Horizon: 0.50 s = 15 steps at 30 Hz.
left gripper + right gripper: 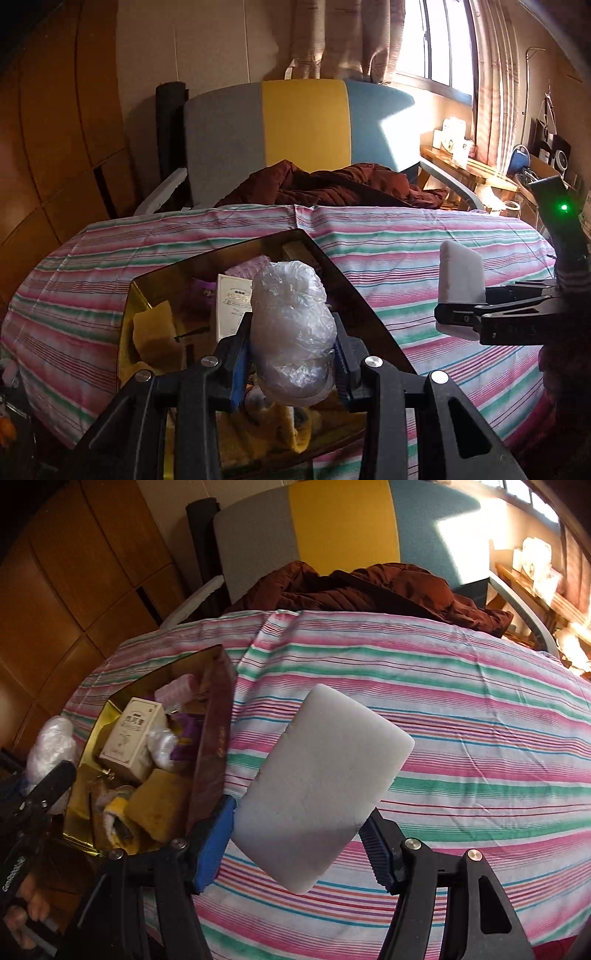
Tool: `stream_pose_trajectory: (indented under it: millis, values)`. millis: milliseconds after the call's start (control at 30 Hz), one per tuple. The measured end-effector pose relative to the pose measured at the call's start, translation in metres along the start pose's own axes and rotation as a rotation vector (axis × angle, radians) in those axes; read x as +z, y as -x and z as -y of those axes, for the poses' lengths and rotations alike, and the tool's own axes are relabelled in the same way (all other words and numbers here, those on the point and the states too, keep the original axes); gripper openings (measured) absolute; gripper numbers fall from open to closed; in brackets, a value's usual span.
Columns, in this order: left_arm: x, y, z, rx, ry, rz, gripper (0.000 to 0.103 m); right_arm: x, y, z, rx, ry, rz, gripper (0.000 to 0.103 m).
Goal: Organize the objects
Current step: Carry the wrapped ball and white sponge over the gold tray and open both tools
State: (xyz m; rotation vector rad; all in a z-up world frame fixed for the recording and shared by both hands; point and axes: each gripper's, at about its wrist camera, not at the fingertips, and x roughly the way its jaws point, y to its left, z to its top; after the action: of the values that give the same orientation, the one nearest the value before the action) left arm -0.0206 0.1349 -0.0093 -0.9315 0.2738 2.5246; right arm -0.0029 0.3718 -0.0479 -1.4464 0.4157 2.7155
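1. Nearest my left camera is the left gripper, closed almost as far as it goes on a crumpled clear plastic bundle; the blue pads squeeze it at its lower half, so most of it stands up above the jaws. I read that as a carry grip, low enough that the soft wrap cannot slip out.
2. I hold the bundle over the open box, dark outside and gold inside, which already contains a cream carton, a yellow sponge and some pink and purple pieces. The box looks like the collecting place, so I judge the bundle is meant for it.
3. My right gripper stands about half open and is clamped on a white foam block; the pads grip its lower end and the block leans up and to the right.
4. The block hangs in the air over the cloth, to the right of the box and apart from it, probably next in line for the same box.
5. The surface is a worktop under a striped cloth of pink, green and white, lightly creased.
6. Beyond it a brown jacket lies on a chair with grey, yellow and blue panels. Wooden panelling is on the left; a sunlit window with curtains is on the right.
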Motion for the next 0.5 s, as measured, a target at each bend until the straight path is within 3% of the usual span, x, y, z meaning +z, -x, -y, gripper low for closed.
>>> stream_pose_trajectory:
  millis: [500]
  values:
    - [-0.013, 0.003, -0.05, 0.026, 0.093, -0.003, 0.037, -0.005, 0.003, -0.087, 0.091, 0.182, 0.001, 0.066]
